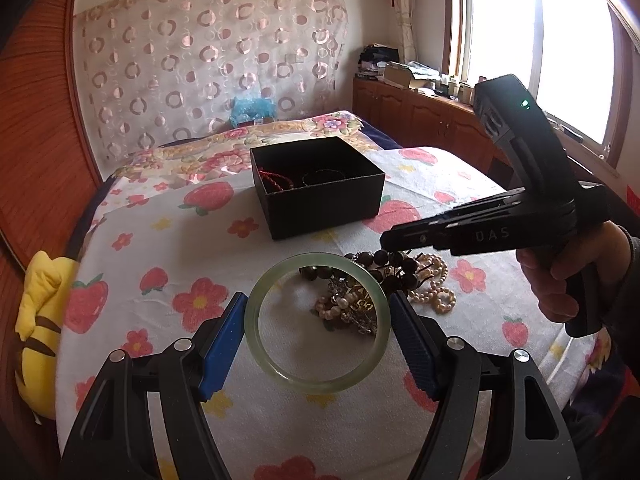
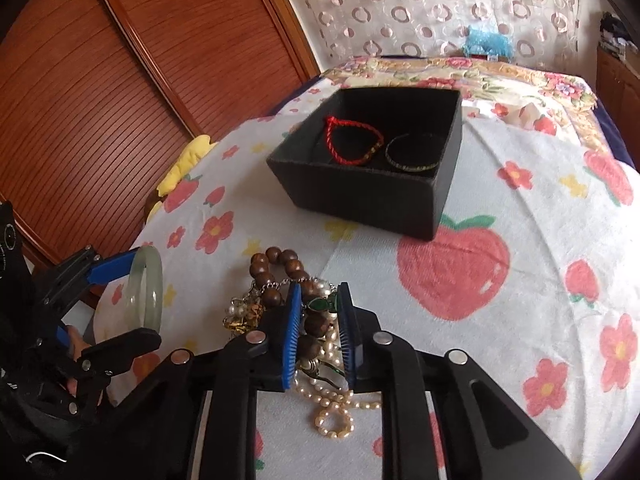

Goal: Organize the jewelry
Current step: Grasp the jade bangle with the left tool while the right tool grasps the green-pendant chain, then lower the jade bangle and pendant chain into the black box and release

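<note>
Bangle [image 1: 317, 322] pinched across its rim by left gripper [image 1: 318, 320], ready for box [image 1: 320, 208]; right gripper [image 2: 319, 334] half-closed around beads [image 2: 316, 326] near box.

We see the box [image 2: 362, 196] standing on the bed [image 2: 520, 320], with a cord bracelet [image 2: 350, 140] lying in its left half and a thin bangle [image 2: 412, 156] in its right half, the two just beside each other. Before the box, nearer us, a heap of jewelry [image 2: 304, 320] lies on the bed. Our right tongs [image 2: 320, 312] stand over that heap, one finger on each side of a bead strand [image 2: 280, 268]. Left of the heap, our left tongs [image 1: 318, 312] carry a ring bangle [image 1: 318, 322], raised above the bed. A stuffed toy [image 1: 36, 312] lies at the bed's left edge.
</note>
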### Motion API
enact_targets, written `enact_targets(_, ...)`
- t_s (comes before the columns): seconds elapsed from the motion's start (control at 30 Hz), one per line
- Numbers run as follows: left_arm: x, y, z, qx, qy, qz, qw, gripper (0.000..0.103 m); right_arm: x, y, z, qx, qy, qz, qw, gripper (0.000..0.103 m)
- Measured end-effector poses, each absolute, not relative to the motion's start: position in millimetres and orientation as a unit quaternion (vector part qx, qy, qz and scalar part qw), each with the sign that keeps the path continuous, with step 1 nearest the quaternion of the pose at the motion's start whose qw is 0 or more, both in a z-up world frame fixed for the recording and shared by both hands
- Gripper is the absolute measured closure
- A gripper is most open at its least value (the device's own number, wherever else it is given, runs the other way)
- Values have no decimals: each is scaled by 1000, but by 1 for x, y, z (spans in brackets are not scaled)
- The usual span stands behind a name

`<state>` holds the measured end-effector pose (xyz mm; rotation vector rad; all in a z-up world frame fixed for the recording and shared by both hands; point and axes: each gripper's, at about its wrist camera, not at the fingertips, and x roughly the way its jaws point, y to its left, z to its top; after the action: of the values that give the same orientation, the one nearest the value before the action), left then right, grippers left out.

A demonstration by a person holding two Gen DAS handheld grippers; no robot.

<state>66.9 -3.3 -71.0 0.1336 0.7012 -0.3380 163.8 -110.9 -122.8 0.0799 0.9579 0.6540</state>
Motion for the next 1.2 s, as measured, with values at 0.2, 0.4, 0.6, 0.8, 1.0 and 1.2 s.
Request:
enact_targets(0.2,67,-3,-70,64,340,-164,924,34,162,-120,-104,30,430,302,850,83)
enact_targets(0.4,72,-4,-65,62,335,-161,926,34,162,-131,-81,25,406,295,865,83)
enact_targets(0.6,86,-6,-55,61,326,-160,930,34,162,-141,-56,19,380,292,877,83)
enact_targets(0.8,113,-11,-41,68,311,-162,934,34,176,-146,-31,4,359,288,888,83)
enact_targets(1.0,147,-14,-32,66,304,-163,936,34,206,-145,-12,-10,339,291,895,83)
enact_targets(1.2,180,-15,-28,61,306,-163,936,34,235,-139,-9,-16,338,293,894,83)
